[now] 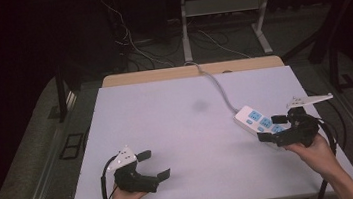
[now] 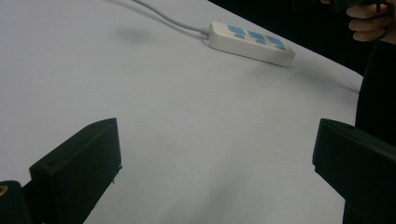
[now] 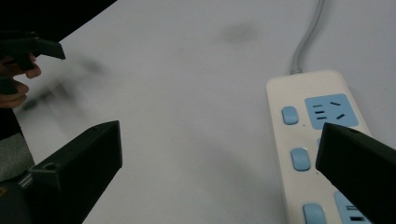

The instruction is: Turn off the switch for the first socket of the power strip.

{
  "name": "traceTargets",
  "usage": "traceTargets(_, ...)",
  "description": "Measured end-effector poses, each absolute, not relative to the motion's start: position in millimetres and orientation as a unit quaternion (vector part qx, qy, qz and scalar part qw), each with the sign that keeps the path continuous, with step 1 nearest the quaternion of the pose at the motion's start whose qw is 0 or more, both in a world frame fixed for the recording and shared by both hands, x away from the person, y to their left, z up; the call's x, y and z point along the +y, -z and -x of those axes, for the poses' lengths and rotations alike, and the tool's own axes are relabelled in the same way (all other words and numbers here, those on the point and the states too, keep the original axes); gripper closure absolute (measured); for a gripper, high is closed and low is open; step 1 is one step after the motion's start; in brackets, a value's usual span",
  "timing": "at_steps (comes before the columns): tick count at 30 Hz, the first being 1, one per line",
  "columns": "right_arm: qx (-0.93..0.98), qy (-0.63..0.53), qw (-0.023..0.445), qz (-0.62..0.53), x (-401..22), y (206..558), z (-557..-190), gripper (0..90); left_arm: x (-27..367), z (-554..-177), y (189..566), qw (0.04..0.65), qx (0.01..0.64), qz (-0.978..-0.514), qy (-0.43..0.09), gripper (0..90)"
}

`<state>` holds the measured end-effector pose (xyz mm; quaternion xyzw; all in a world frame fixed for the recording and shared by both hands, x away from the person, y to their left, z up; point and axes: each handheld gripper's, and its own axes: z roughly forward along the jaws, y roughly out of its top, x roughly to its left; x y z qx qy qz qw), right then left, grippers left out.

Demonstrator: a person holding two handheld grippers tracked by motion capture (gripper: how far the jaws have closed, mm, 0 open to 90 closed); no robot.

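Right tool point(image 1: 272, 128) over power strip point(image 1: 259, 120).

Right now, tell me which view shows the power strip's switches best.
The right gripper view: the power strip is close, its blue switches and socket slots distinct, though one finger covers part. The left gripper view shows the whole strip far off, sockets only as blue patches. The high view shows it small, partly behind the right gripper.

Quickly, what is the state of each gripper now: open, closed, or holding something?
Left gripper: open, holding nothing.
Right gripper: open, holding nothing, at the power strip.
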<state>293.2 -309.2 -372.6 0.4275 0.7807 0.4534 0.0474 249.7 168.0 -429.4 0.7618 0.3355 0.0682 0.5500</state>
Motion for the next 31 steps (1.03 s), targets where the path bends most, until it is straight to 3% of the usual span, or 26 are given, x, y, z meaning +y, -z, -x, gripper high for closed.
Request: traceTargets(31,0.771,-0.488,0.036,-0.409,-306,428,-253,0.4,168,-251,430,0.547,0.338,-0.763,-0.066,0.0)
